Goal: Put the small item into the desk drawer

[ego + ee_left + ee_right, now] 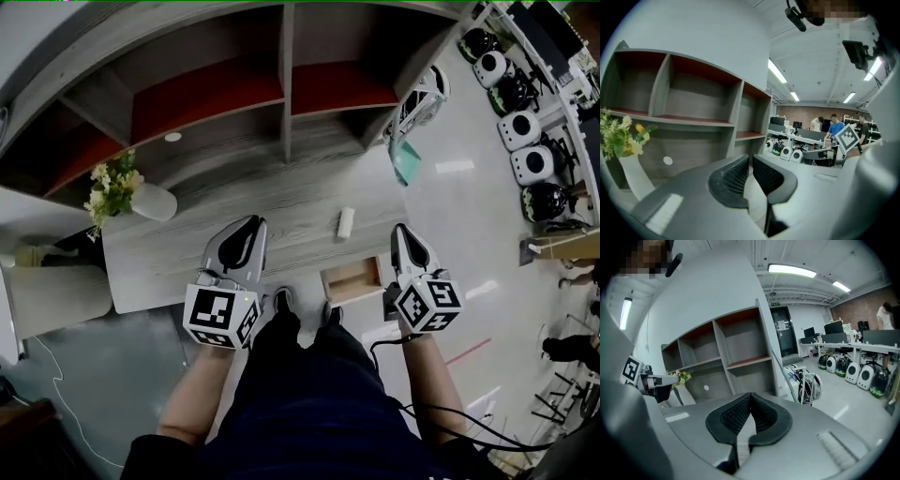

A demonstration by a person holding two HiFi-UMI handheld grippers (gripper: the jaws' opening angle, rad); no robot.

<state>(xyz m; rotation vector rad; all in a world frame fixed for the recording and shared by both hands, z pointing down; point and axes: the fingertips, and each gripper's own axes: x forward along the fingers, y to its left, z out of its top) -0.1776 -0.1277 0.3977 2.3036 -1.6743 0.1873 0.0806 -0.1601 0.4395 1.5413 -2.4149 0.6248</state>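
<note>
Step in hand: pick-up not yet made. The small white cylindrical item lies on its side on the grey wood-grain counter, well in from the front edge and free of both tools. The pale wooden desk drawer stands pulled out below the front edge, nearly in line with the item; its inside looks bare.

Left gripper: jaws a narrow slit apart, nothing between them, only counter showing through. It hangs over the counter front, left of the item.

Right gripper: jaws together at the tips, empty. It hangs off the counter's right end, beside the drawer.

Judgement: this is the reach. The item sits between the two tools, somewhat nearer the right one. Whichever takes it must spread its jaws first, the right one from fully closed, then close across the cylinder's short width. A round body could roll if nudged from the side. The carry to the drawer is short, toward the person and down.

Surroundings: a white vase of yellow and white flowers stands at the counter's left. A grey shelf unit with red-brown boards rises behind, compartments empty. Pale glossy floor to the right, with a row of white round machines beyond.
</note>
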